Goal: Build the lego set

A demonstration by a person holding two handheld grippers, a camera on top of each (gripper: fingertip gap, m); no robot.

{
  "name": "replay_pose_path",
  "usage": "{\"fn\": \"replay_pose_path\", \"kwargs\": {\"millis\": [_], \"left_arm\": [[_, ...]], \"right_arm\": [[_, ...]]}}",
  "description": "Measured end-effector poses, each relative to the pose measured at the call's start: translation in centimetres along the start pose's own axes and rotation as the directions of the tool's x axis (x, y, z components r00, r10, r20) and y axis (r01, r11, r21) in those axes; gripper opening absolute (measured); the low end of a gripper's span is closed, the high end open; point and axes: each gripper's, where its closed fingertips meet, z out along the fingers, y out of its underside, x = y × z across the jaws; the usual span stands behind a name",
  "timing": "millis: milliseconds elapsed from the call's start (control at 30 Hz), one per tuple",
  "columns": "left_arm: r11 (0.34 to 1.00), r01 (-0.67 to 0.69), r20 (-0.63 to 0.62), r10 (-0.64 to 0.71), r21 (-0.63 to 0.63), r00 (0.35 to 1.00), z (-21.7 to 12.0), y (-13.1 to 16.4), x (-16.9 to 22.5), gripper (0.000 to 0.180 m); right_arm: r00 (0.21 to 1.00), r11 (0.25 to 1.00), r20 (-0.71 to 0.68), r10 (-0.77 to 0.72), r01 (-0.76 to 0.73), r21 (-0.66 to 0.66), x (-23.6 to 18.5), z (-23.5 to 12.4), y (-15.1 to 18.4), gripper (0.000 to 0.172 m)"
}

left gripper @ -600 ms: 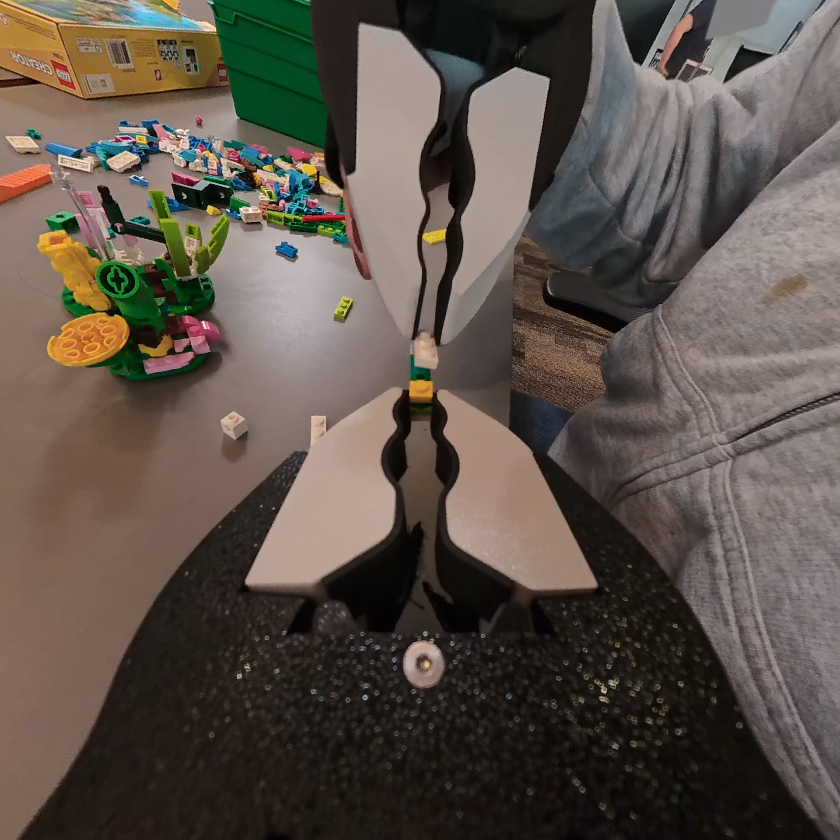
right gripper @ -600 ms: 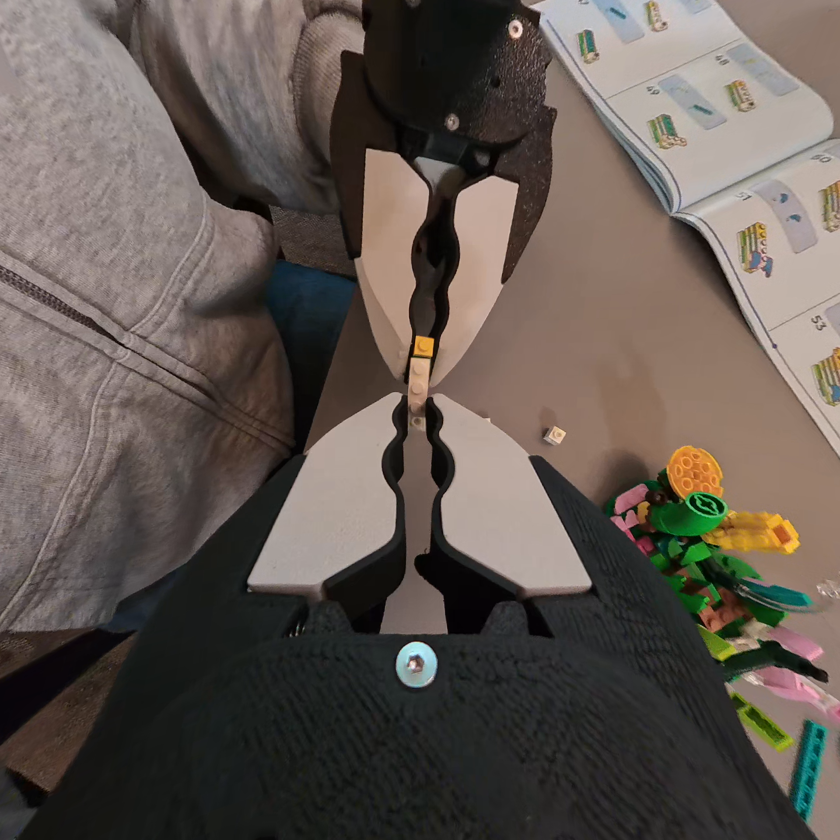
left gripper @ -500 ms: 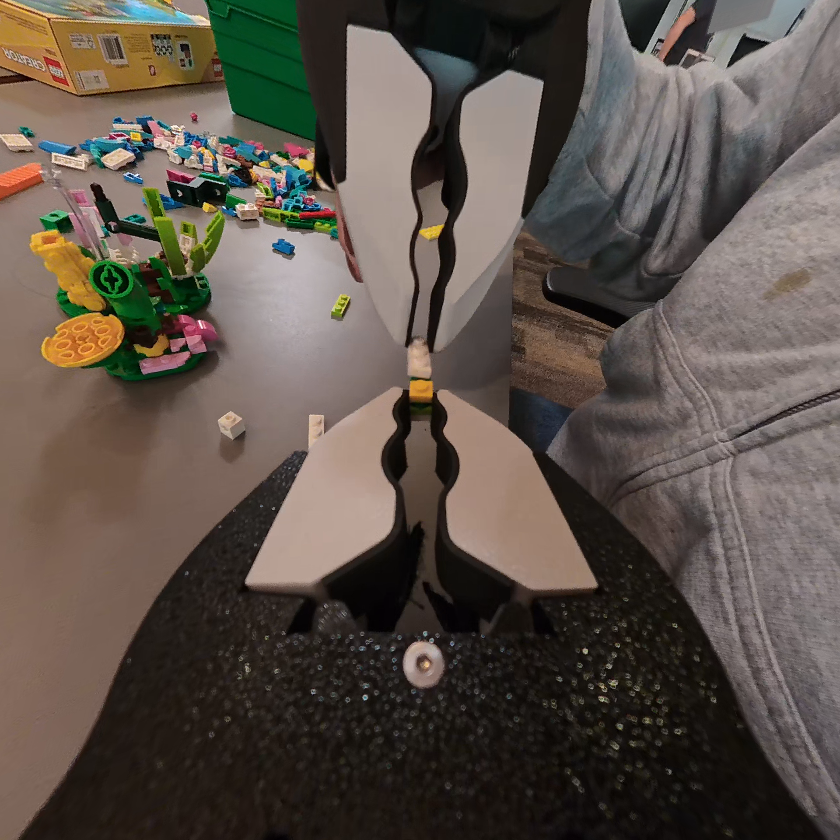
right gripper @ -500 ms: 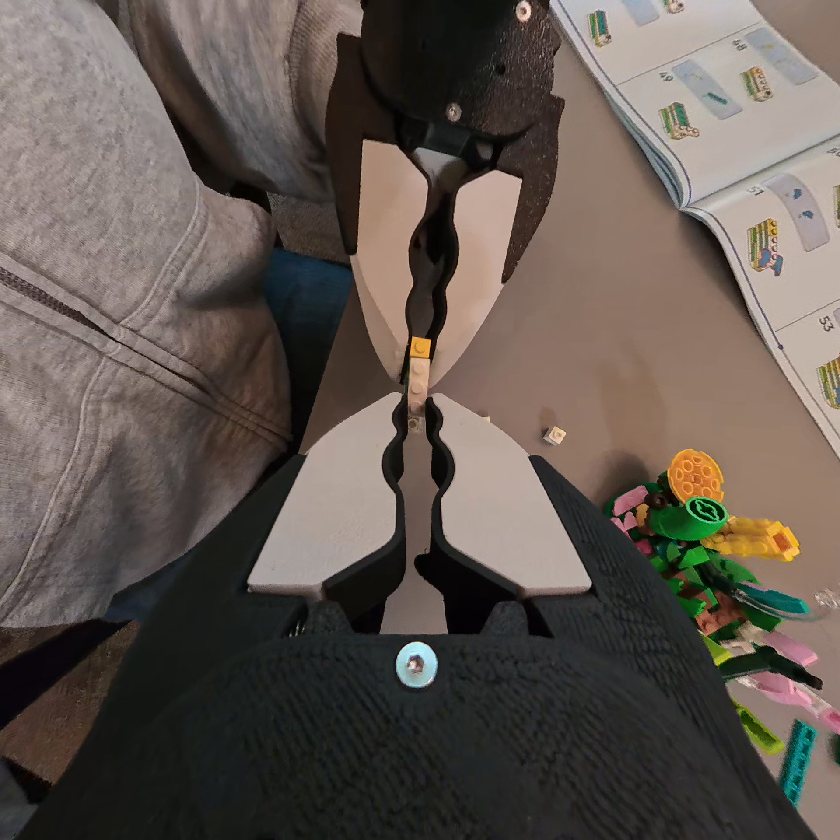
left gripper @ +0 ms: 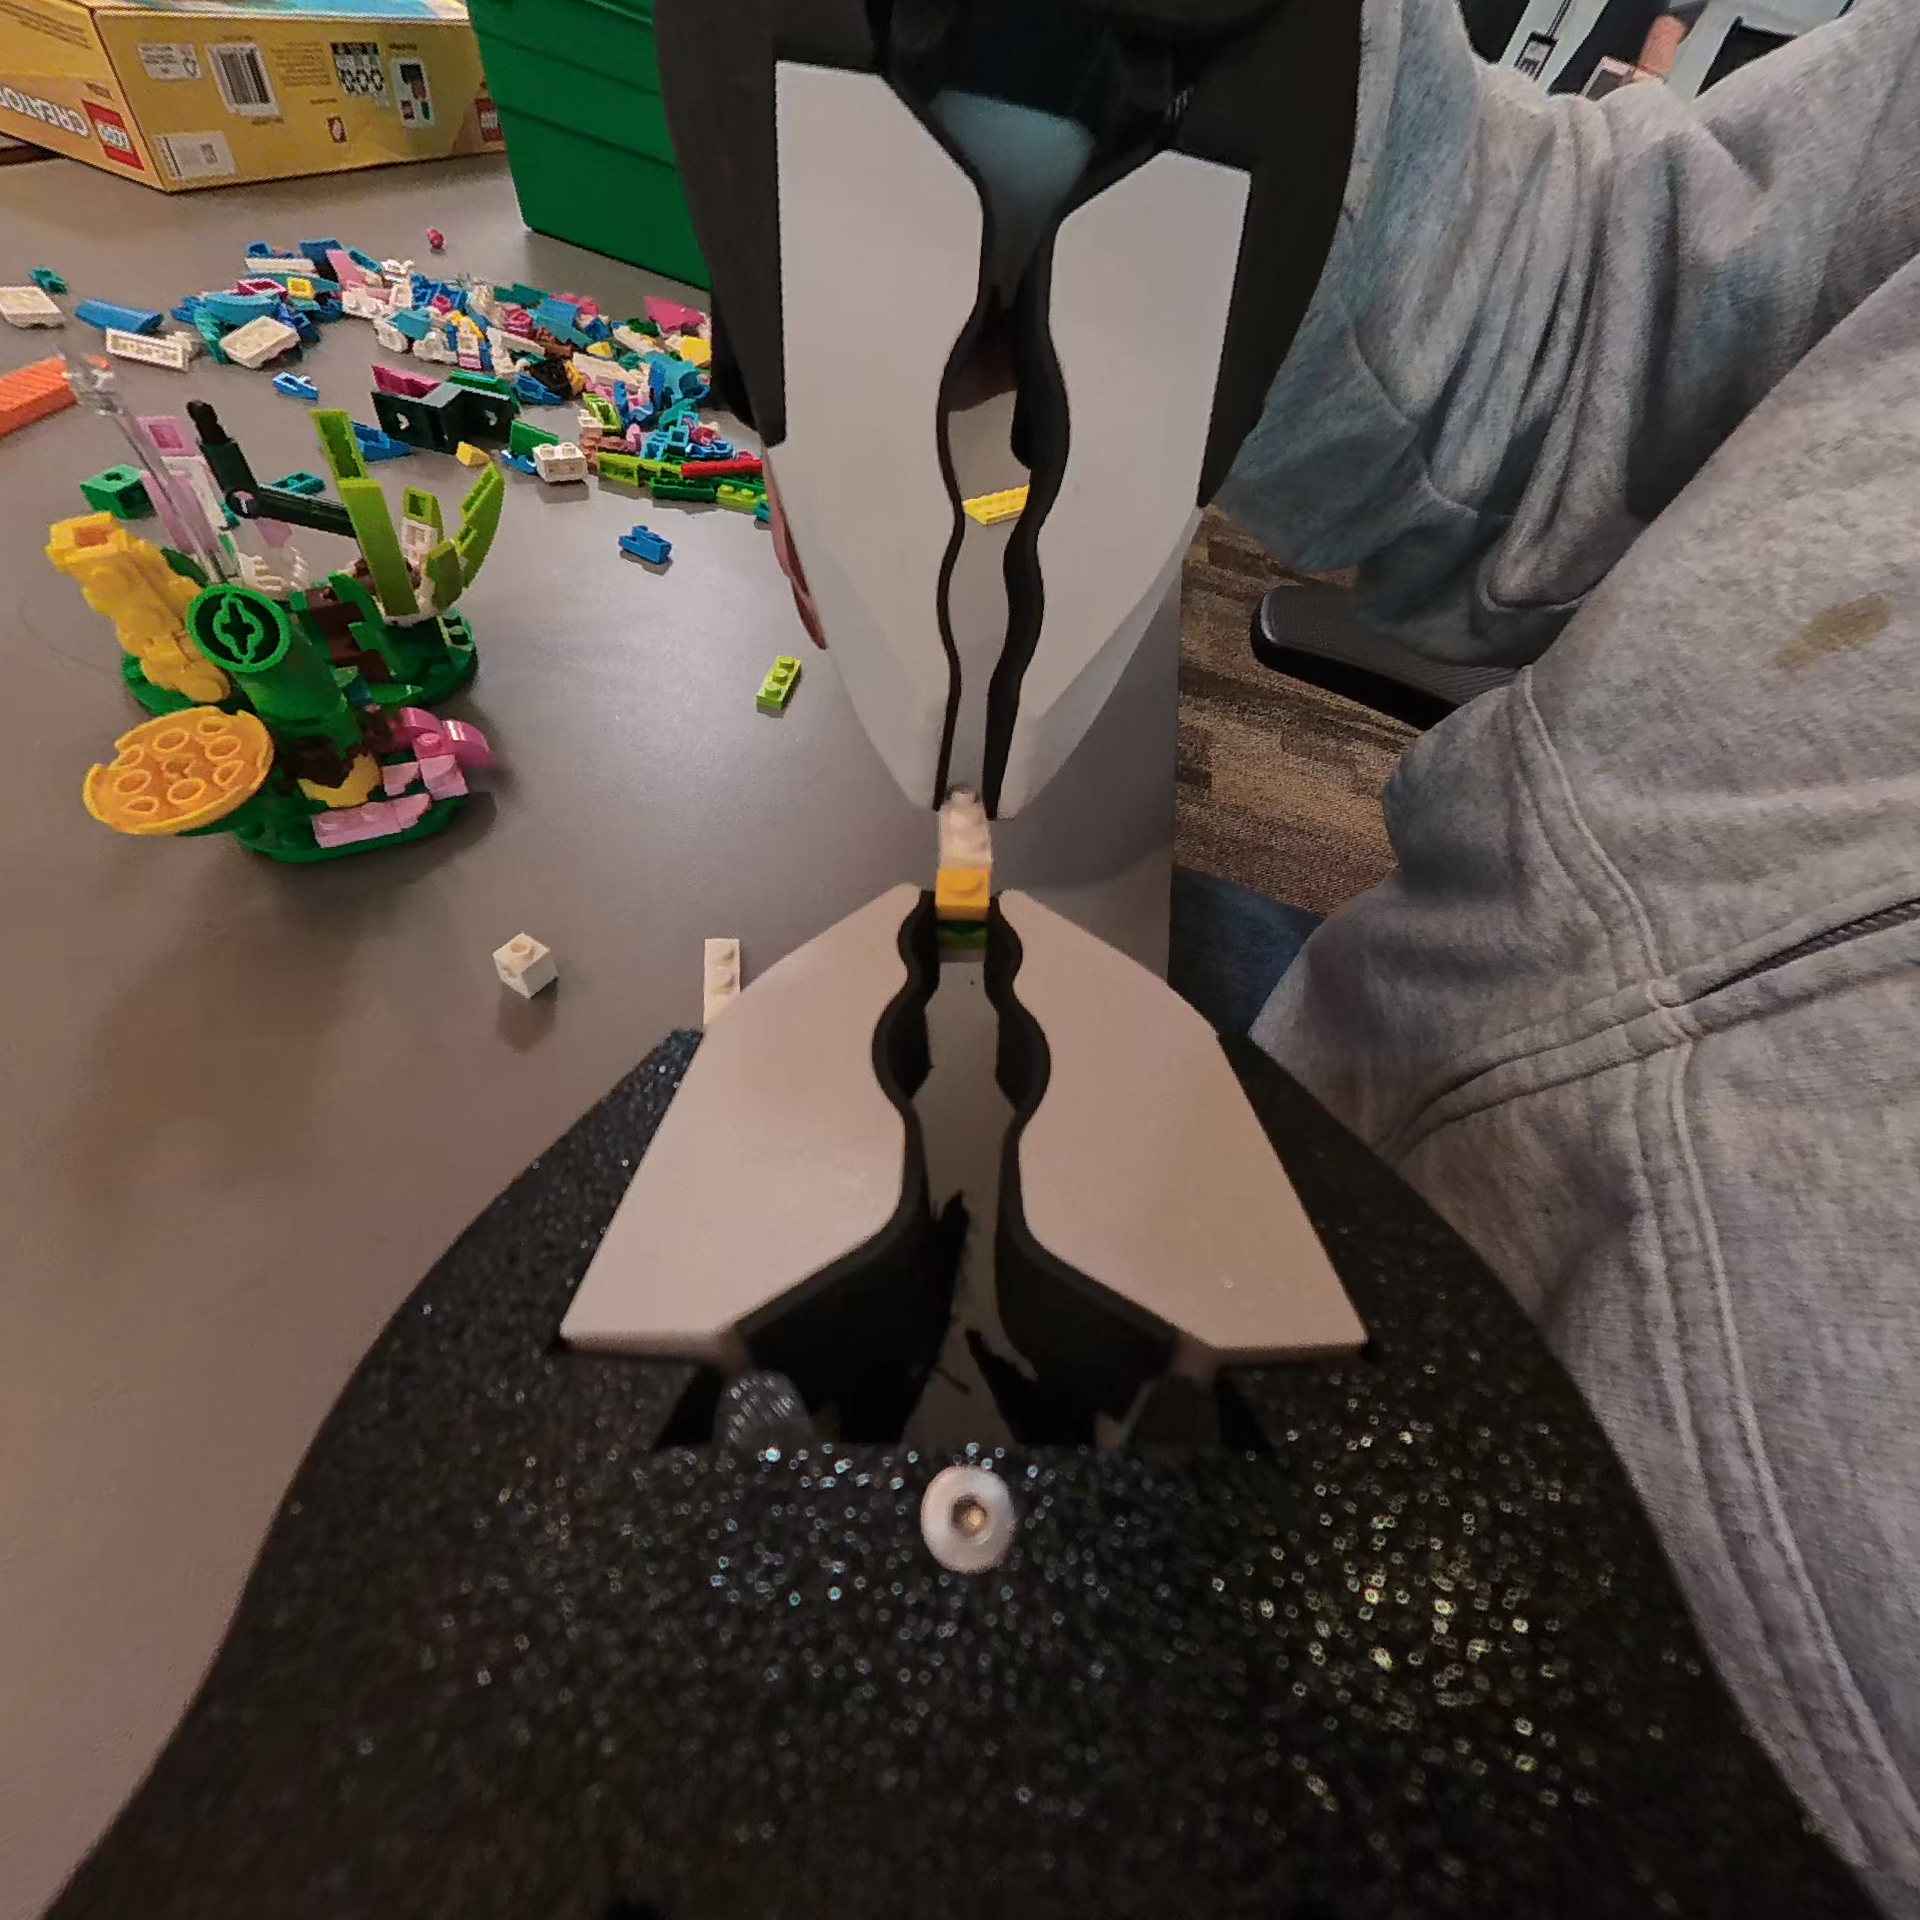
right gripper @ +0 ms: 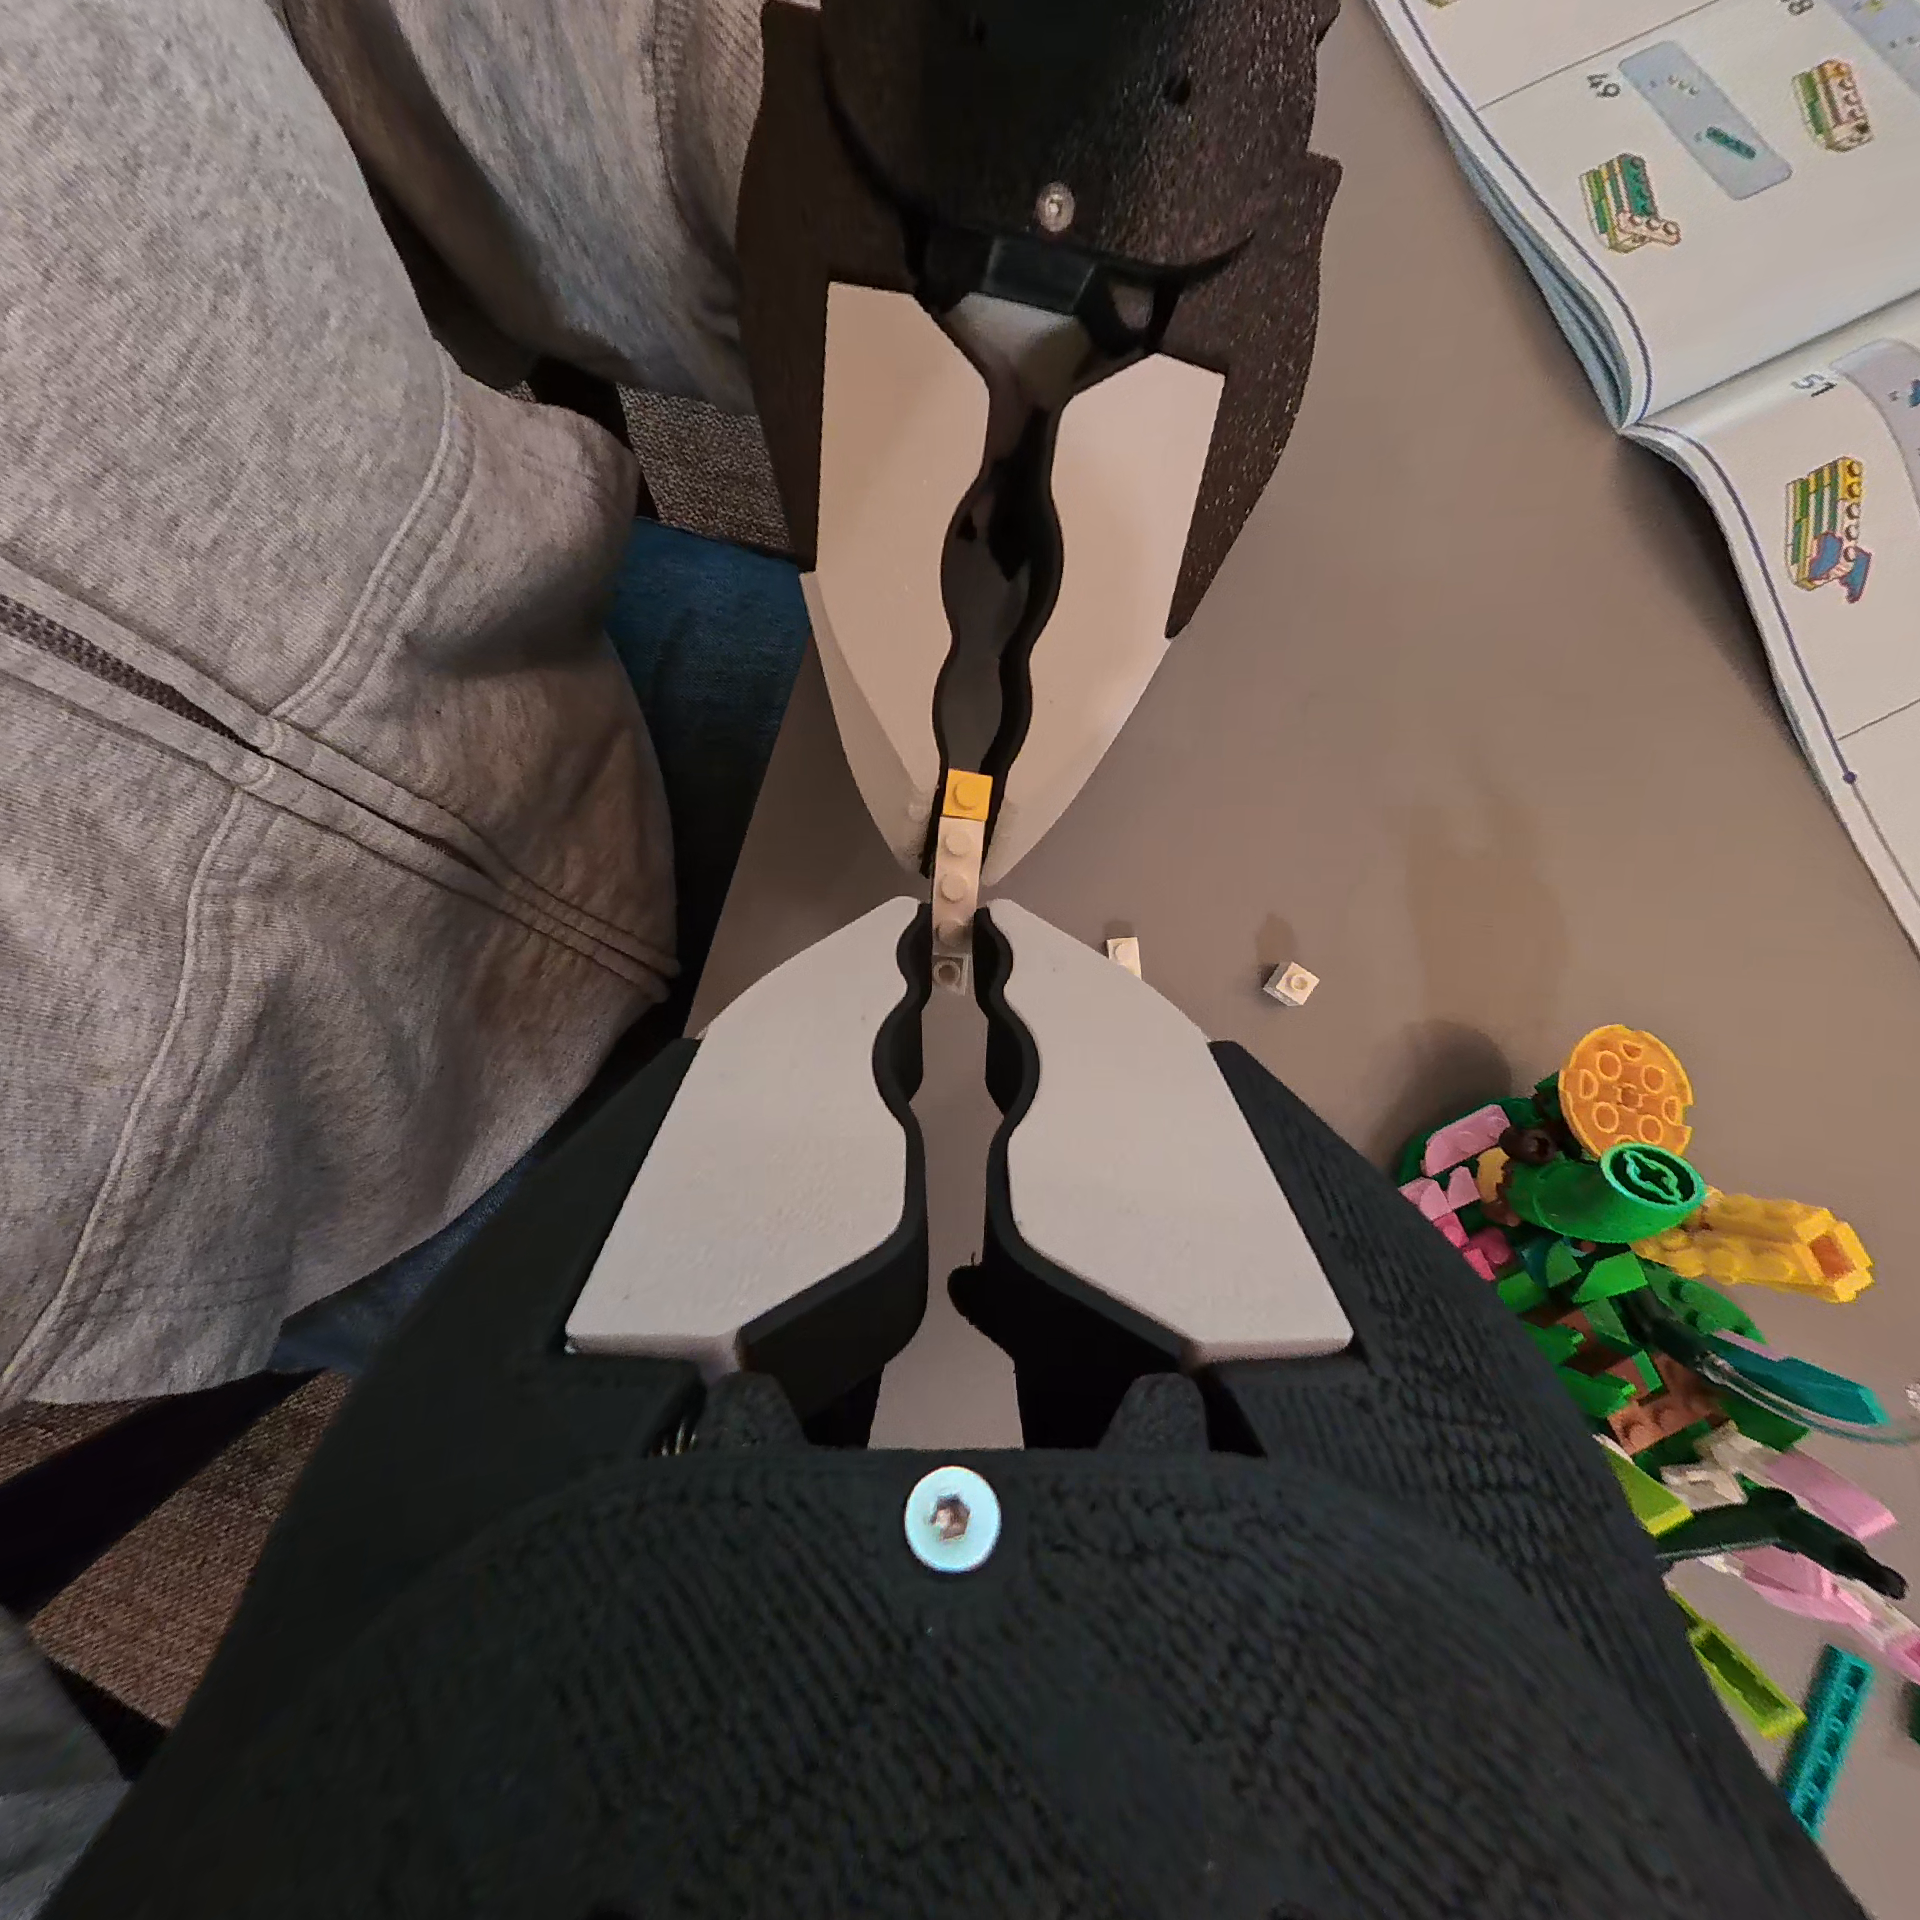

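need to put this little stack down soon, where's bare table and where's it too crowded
Bare grey table lies between the flower model and the two jaws, holding only a lime plate, a white cube and a white plate. More lies between the jaws and the instruction booklet. Crowded: the loose brick pile by the green bin.

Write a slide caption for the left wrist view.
Left gripper grips yellow-and-green brick stack; right gripper grips adjoining white piece.
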Motion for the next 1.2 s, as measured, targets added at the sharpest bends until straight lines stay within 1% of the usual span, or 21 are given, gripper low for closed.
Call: {"fn": "replay_pose_path", "kwargs": {"millis": [300, 400, 500, 633, 733, 933, 1100, 1200], "left_arm": [[1.000, 0.017, -0.008, -0.017, 0.015, 1.000, -0.1, -0.2, -0.1, 0.008], [0.997, 0.053, -0.021, -0.052, 0.055, 0.998, -0.6, -0.6, -0.3, 0.008], [0.989, 0.105, -0.038, -0.102, 0.107, 0.994, -1.2, -1.2, -0.7, 0.008], [0.978, 0.147, -0.057, -0.140, 0.148, 0.988, -1.6, -1.6, -1.0, 0.008], [0.974, 0.164, -0.062, -0.156, 0.155, 0.986, -1.7, -1.6, -1.1, 0.008], [0.962, 0.213, -0.061, -0.206, 0.168, 0.977, -1.9, -1.7, -1.6, 0.008], [0.942, 0.288, -0.060, -0.282, 0.172, 0.958, -2.1, -1.5, -2.3, 0.008], [0.930, 0.317, -0.069, -0.310, 0.185, 0.948, -2.3, -1.5, -2.6, 0.008]], "right_arm": [[1.000, 1.000, -0.026, 0.006, -0.006, 0.009, 0.4, -0.3, 0.1, 0.006], [0.995, 1.000, -0.098, 0.022, -0.023, -0.008, 1.4, -1.3, 1.1, 0.006], [0.982, 0.997, -0.170, 0.080, -0.081, -0.003, 2.4, -2.4, 2.3, 0.006], [0.957, 0.984, -0.256, 0.138, -0.162, -0.077, 3.3, -2.2, 5.7, 0.006], [0.956, 0.972, -0.252, 0.153, -0.191, -0.135, 2.9, -1.1, 7.6, 0.006], [0.952, 0.963, -0.256, 0.167, -0.213, -0.164, 3.0, -0.5, 8.6, 0.006], [0.946, 0.937, -0.286, 0.150, -0.228, -0.263, 3.3, -0.4, 10.0, 0.006], [0.950, 0.934, -0.274, 0.148, -0.225, -0.276, 3.1, -0.1, 10.2, 0.006]]}}
